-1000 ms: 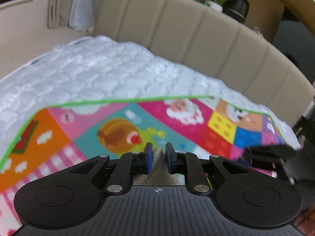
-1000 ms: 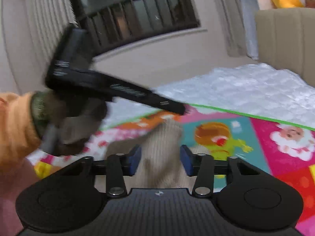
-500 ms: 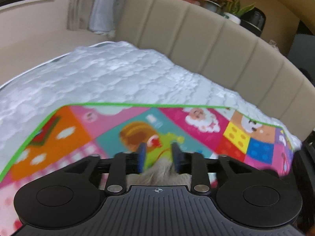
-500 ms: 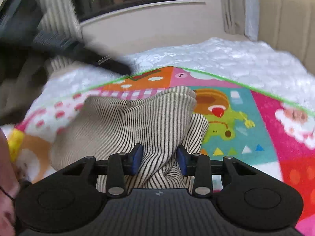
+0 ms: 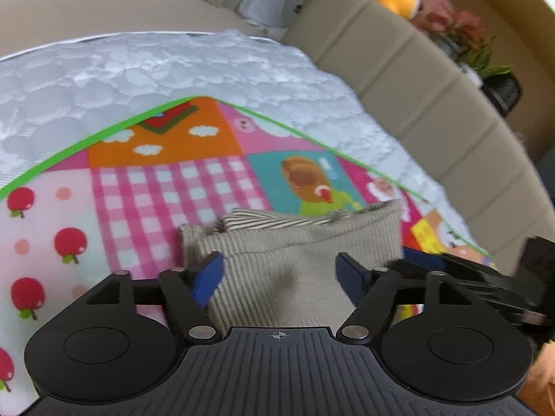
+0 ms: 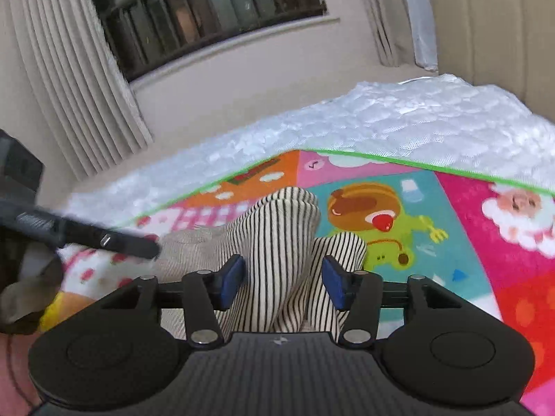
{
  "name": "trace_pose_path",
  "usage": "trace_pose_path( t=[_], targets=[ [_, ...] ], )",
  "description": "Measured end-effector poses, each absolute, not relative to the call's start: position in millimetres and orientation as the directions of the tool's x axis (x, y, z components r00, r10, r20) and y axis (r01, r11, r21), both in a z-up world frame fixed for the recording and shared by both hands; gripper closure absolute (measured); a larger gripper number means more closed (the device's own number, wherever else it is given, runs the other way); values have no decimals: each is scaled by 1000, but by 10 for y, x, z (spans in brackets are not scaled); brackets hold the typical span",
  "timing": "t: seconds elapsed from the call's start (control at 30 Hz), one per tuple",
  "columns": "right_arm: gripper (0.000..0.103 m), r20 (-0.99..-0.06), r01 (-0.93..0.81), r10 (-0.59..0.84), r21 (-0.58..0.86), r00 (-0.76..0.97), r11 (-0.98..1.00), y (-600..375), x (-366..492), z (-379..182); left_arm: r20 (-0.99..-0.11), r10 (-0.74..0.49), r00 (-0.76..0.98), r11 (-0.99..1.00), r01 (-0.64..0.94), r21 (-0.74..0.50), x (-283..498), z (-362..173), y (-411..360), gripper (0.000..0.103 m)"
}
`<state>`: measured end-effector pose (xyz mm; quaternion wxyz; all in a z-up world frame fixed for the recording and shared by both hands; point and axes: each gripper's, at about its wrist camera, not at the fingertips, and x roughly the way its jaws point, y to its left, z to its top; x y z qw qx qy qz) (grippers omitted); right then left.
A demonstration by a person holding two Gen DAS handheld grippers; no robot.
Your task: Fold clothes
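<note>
— Bright cartoon squares cover the play mat (image 5: 166, 187) on the quilted white bed (image 5: 138, 69), and the striped garment (image 5: 295, 260) lies bunched at the near part of the mat. What do the claws do?

— The left gripper (image 5: 279, 274) is opening, its jaws wide on both sides of the cloth, and the pads do not press it. The right gripper (image 6: 282, 277) is closing around a striped fold (image 6: 288, 242); contact is not visible yet.

— How will the cloth behave?

— It looks soft, light and limp, so it will probably sag and slide. Taking a hem or corner would likely keep the fold flatter than the bulky middle.
</note>
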<state>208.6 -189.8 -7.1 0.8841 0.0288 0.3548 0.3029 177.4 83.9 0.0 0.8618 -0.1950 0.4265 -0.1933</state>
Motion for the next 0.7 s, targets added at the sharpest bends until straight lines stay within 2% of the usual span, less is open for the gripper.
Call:
trace_pose_path(
  t=[0.03, 0.1, 0.2, 0.37, 0.5, 0.57, 0.63, 0.7],
  targets=[
    [83, -619, -518, 559, 271, 552, 812, -1846, 2109, -34, -660, -516, 546, 843, 184, -506, 1768, -22, 813, 21],
    [85, -595, -528, 606, 329, 528, 783, -1728, 2150, 128, -671, -544, 505, 831, 215, -512, 1760, -101, 751, 21],
    [85, -557, -565, 657, 360, 509, 743, -1539, 2218, 369, -695, -541, 473, 838, 242, -488, 1778, -212, 687, 20],
    [85, -721, -555, 406, 36, 561, 831, -1409, 2429, 80, -704, -536, 466, 841, 217, -496, 1884, -365, 774, 22],
    [83, -734, -512, 383, 57, 560, 857, -1608, 2389, -12, -680, -555, 478, 826, 225, -516, 1923, -360, 839, 24],
    [79, -701, -501, 435, 128, 565, 856, -1700, 2319, 139, -666, -567, 485, 818, 232, -527, 1933, -335, 849, 24],
    [78, -661, -513, 494, 187, 565, 838, -1812, 2241, 292, -671, -564, 481, 819, 222, -530, 1953, -353, 860, 24],
    [75, -666, -545, 480, 130, 571, 828, -1830, 2112, 385, -679, -560, 474, 820, 205, -534, 1974, -394, 883, 24]
  ],
)
